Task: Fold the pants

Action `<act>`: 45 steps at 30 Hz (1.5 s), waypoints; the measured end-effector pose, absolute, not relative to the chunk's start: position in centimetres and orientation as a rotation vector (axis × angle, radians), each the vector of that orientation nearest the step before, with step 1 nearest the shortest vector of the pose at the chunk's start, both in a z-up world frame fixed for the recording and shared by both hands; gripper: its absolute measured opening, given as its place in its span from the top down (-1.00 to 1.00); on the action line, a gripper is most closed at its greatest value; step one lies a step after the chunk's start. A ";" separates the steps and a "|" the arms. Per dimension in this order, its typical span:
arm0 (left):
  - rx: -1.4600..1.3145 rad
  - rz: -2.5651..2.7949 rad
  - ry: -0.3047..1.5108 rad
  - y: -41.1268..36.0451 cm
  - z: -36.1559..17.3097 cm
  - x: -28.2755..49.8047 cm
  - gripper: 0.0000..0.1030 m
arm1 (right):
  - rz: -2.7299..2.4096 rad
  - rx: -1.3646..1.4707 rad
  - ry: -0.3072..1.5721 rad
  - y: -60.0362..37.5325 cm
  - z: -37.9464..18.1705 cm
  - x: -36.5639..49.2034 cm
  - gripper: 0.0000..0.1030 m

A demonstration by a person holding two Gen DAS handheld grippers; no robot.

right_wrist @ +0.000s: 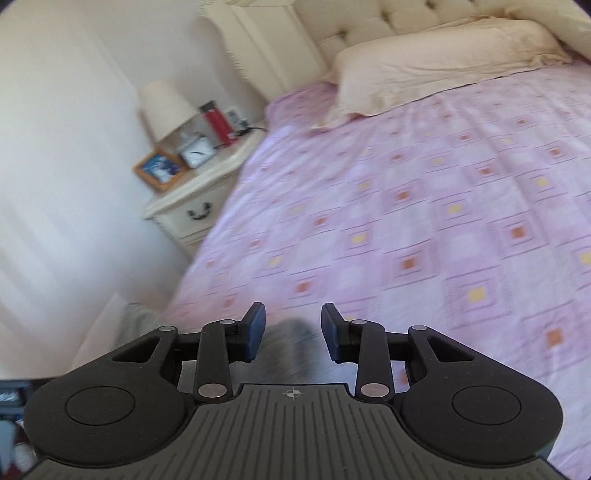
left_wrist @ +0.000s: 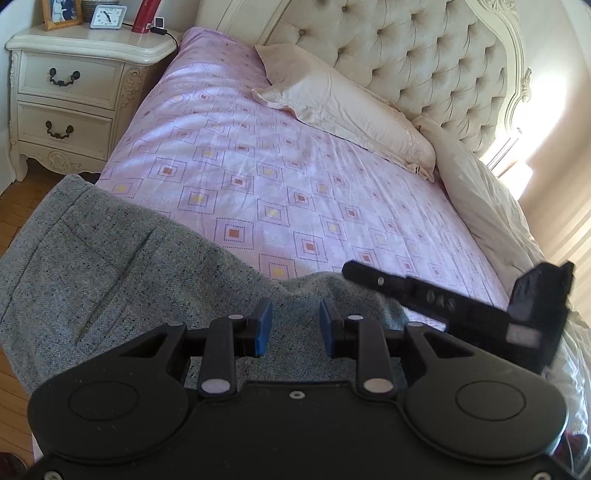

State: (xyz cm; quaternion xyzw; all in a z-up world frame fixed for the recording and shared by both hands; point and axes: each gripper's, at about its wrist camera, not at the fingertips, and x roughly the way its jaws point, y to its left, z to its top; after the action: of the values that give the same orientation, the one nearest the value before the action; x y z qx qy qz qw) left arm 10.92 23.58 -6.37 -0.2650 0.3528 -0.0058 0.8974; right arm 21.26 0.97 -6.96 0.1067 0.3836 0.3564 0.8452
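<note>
Left gripper (left_wrist: 295, 326) has its blue pads (left_wrist: 263, 325) parted w/ a clear gap, nothing pinched between them, just hanging over the grey pants (left_wrist: 110, 266). The fabric sits under and behind the jaws, not in them. Right gripper (right_wrist: 293, 332) is the same deal: jaws apart, gap about as wide, nothing held, and a blurry bit of grey pants (right_wrist: 288, 354) shows thru the gap right below the tips. In the left cam you can also see the right gripper (left_wrist: 443, 302) coming in from the right side as a dark, smeared shape just past the pants' edge, above the sheet. Can't tell its jaws from that angle tbh. Pants are a speckled grey weave, lying at the near corner of the bed (left_wrist: 295, 166), w/ a seam or pocket line visible on the left part and one end drooping off the bed edge toward the wood floor (left_wrist: 22, 206). Bed's got a pink sheet w/ little square pattern, otherwise flat. Further back there's a cream pillow (left_wrist: 351, 107) against a tufted headboard (left_wrist: 406, 44), and a white duvet (left_wrist: 487, 214) bunched along the far side. Nightstand (left_wrist: 74, 74) sits beside the bed w/ a clock (left_wrist: 108, 16), a photo frame (left_wrist: 61, 13) and a red bottle-ish thing (left_wrist: 146, 14); the right cam also shows a lamp (right_wrist: 168, 107) there. Right cam is pretty motion-blurred overall.
</note>
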 end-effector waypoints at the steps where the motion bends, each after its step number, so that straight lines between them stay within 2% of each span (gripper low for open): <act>1: -0.552 -0.010 0.736 23.6 -6.4 11.0 0.31 | 0.737 0.224 0.803 0.7 -7.0 21.4 0.34; 5: -0.552 -0.010 0.738 23.5 -6.4 10.9 0.31 | 0.796 0.296 0.843 -0.5 -6.7 21.6 0.35; 11: -0.544 -0.014 0.747 23.3 -6.4 11.1 0.31 | 0.839 0.204 0.992 1.3 -7.9 22.0 0.37; 13: -0.543 -0.012 0.747 23.3 -6.4 11.1 0.31 | 0.856 0.200 0.980 1.7 -7.9 21.7 0.83; 15: -0.544 -0.009 0.749 23.4 -6.4 11.1 0.31 | 0.886 0.199 0.926 1.5 -7.0 20.7 0.89; 18: -0.538 -0.014 0.755 23.3 -6.5 11.2 0.31 | 0.813 0.087 0.749 1.7 -4.5 19.3 0.95; 20: -0.534 -0.008 0.771 23.3 -6.7 11.4 0.31 | 0.754 0.060 0.722 2.1 -4.5 19.8 0.95; 24: -0.530 0.007 0.877 23.0 -7.7 12.8 0.30 | 0.697 -0.087 0.782 4.4 -7.4 21.0 0.93; 31: -0.561 0.079 1.049 23.4 -9.6 14.2 0.31 | 0.582 0.121 0.669 0.4 -4.2 19.2 0.83; 35: -0.551 0.081 1.057 23.2 -9.7 14.2 0.30 | 0.592 0.067 0.661 -1.8 -2.9 14.5 0.81; 38: -0.563 0.079 1.059 23.4 -9.7 14.1 0.30 | 0.578 -0.032 0.674 -2.0 -4.1 11.4 0.81; 42: -0.547 0.086 1.066 23.2 -9.6 14.3 0.29 | 0.511 -0.098 0.755 -1.2 -8.0 11.7 0.87; 45: -0.530 0.095 1.073 23.0 -9.5 14.3 0.29 | 0.508 -0.033 0.755 -1.4 -7.5 12.2 0.86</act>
State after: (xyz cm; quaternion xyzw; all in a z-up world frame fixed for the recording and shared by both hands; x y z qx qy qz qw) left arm 14.32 23.03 -9.48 -0.2491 0.5050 0.0446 0.8252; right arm 12.17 -1.40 -7.47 -0.0161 0.3644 0.2455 0.8982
